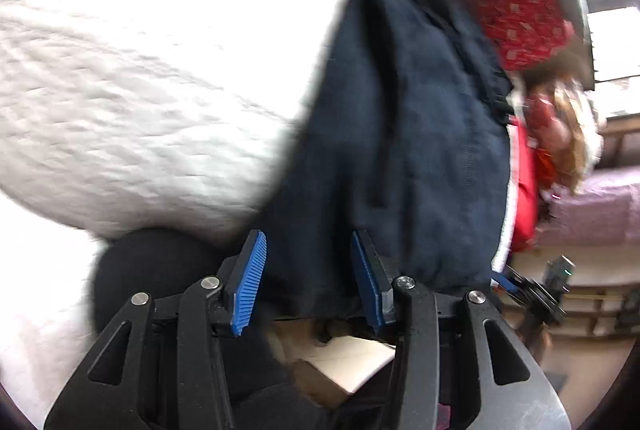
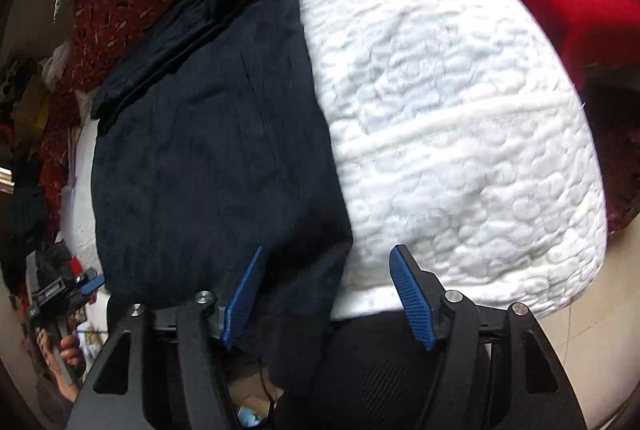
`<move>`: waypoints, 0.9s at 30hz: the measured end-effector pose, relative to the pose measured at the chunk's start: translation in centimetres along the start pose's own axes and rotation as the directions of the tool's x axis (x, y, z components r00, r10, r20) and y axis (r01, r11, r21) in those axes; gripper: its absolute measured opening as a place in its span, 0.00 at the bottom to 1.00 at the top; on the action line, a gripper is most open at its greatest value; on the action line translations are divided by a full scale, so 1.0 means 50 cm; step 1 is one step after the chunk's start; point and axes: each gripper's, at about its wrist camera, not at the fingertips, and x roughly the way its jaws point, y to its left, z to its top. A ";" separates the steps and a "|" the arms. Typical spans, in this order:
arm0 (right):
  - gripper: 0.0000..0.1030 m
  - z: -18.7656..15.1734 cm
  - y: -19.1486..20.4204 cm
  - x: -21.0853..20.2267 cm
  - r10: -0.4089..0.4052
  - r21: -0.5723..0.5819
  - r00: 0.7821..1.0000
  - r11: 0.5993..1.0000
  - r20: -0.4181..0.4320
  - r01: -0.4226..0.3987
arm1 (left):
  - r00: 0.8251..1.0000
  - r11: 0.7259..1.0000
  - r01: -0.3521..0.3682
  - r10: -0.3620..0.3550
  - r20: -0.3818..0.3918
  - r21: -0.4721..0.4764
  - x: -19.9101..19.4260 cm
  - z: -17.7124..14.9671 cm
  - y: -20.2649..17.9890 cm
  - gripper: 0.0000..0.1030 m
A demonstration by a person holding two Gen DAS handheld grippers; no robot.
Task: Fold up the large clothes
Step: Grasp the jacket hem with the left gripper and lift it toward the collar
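Parted left tongs hover over dark garment on white quilt.

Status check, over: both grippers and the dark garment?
Left gripper open, at garment's near hem. Right gripper open, over its near corner. Navy garment lies on white quilted pad, unheld. Nothing blocking.
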 end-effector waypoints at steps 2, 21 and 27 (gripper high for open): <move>0.65 -0.009 0.012 0.014 0.042 -0.026 0.998 0.999 -0.039 -0.043 | 1.000 1.000 -0.018 0.018 0.020 0.010 -0.005 -0.005 0.009 0.42; 0.05 -0.046 0.136 0.068 0.107 -0.362 0.972 0.915 -0.209 -0.179 | 0.960 0.960 0.267 -0.257 -0.114 0.083 0.027 -0.048 -0.053 0.11; 0.05 -0.019 0.138 -0.042 0.434 -0.279 0.898 0.856 -0.071 -0.435 | 0.916 0.915 0.401 -0.400 -0.041 0.035 -0.043 -0.005 -0.079 0.11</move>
